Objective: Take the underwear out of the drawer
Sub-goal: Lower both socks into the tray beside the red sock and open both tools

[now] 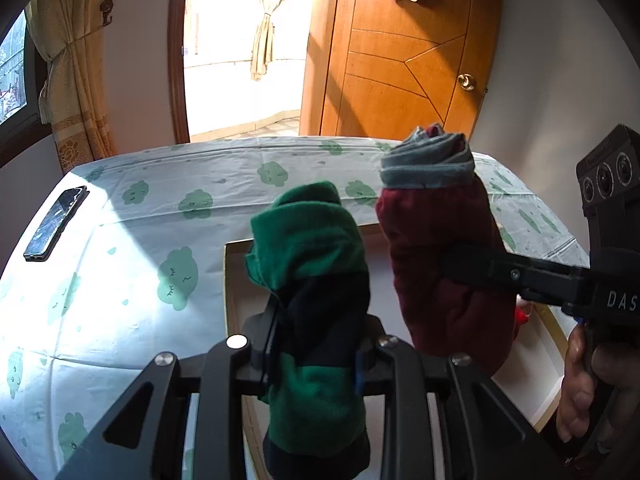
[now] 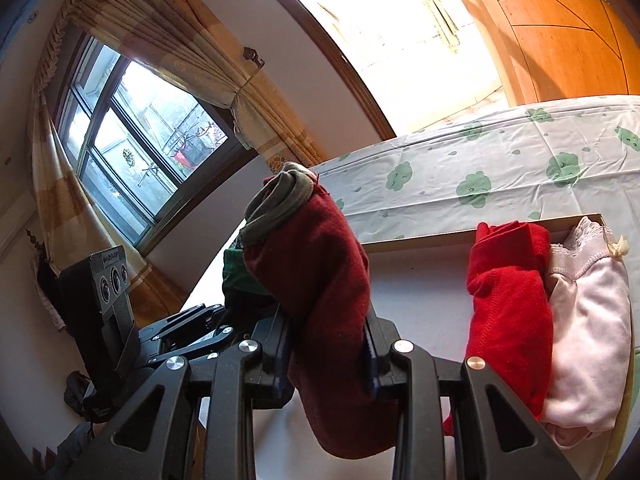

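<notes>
My left gripper [image 1: 316, 356] is shut on a rolled green and navy underwear [image 1: 310, 256], held upright above the drawer [image 1: 234, 280]. My right gripper [image 2: 326, 354] is shut on a rolled maroon underwear with a grey waistband [image 2: 320, 256]; in the left wrist view that same maroon roll [image 1: 436, 248] hangs to the right of the green one, pinched by the right gripper's fingers [image 1: 500, 270]. The shallow white drawer [image 2: 420, 236] lies on the bed. A bright red underwear [image 2: 508, 300] and a pale pink one [image 2: 588, 320] lie side by side at its right end.
The bed sheet [image 1: 132, 264] is white with green cloud prints. A dark phone [image 1: 54, 224] lies near the bed's left edge. Behind the bed stand a wooden door [image 1: 400, 52], a bright doorway [image 1: 236, 40] and a curtained window [image 2: 132, 148]. A hand [image 1: 580, 384] grips the right tool.
</notes>
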`<control>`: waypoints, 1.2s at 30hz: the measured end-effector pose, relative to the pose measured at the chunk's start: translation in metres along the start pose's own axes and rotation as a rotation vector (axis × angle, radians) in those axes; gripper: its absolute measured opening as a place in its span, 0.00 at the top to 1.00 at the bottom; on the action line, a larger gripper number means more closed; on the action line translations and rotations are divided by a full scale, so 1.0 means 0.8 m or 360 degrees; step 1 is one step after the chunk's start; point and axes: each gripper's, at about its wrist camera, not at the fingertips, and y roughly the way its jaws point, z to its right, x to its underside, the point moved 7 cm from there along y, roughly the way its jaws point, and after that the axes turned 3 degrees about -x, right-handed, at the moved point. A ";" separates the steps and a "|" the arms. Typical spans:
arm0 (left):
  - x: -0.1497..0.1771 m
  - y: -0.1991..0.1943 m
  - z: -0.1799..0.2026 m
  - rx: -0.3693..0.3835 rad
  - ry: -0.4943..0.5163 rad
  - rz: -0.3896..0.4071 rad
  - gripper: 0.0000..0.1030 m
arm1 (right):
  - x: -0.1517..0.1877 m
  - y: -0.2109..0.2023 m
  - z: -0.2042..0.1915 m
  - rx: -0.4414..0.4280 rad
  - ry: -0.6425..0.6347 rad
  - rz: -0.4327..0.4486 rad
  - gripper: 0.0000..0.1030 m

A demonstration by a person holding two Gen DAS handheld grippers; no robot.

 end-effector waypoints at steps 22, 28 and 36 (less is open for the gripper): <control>-0.002 0.047 -0.006 -0.0036 -0.0016 -0.0180 0.74 | -0.007 0.039 0.033 0.0154 0.0078 -0.0075 0.69; -0.002 0.045 -0.008 -0.0079 -0.0004 -0.0166 0.66 | -0.009 0.037 0.036 0.0179 0.0101 -0.0044 0.67; -0.001 0.039 -0.015 -0.0101 -0.0016 -0.0123 0.51 | -0.015 0.030 0.033 0.0245 0.0053 0.0003 0.44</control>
